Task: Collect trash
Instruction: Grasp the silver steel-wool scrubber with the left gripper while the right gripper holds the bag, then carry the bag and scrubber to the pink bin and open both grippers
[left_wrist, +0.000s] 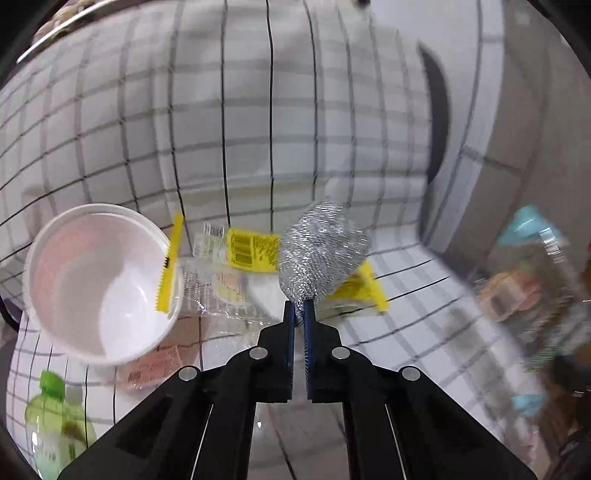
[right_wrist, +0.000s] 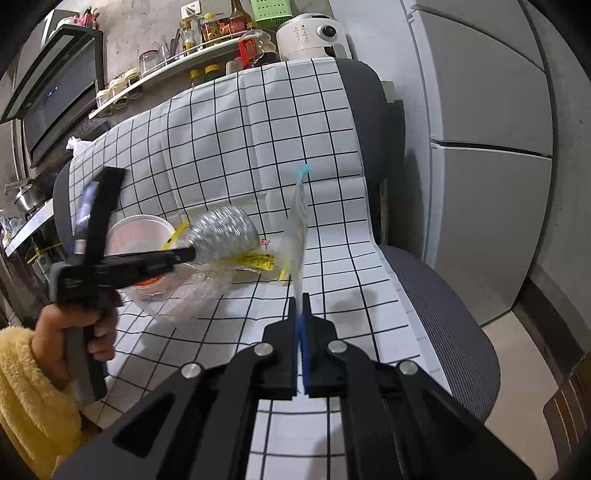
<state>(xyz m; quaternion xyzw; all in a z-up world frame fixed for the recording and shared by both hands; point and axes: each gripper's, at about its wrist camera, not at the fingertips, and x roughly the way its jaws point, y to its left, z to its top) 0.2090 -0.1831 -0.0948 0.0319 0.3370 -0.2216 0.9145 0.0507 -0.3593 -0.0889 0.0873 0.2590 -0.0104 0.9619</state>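
Note:
My left gripper (left_wrist: 299, 308) is shut on a crumpled silver foil wrapper (left_wrist: 321, 251) and holds it above the checkered cloth on a chair; it shows from the side in the right wrist view (right_wrist: 190, 253), the foil (right_wrist: 223, 234) at its tip. My right gripper (right_wrist: 300, 301) is shut on a clear plastic bag with a blue top (right_wrist: 301, 221), held edge-on and upright; the bag appears blurred in the left wrist view (left_wrist: 532, 280). On the cloth lie a white cup (left_wrist: 99, 280), a yellow-edged clear wrapper (left_wrist: 251, 247) and a green bottle (left_wrist: 55, 413).
The checkered cloth (right_wrist: 236, 147) drapes a grey office chair (right_wrist: 443, 314). A fridge (right_wrist: 487, 155) stands right of it. A kitchen shelf with jars (right_wrist: 192, 48) and a range hood (right_wrist: 55, 99) are behind. An orange-printed wrapper (left_wrist: 155, 365) lies by the cup.

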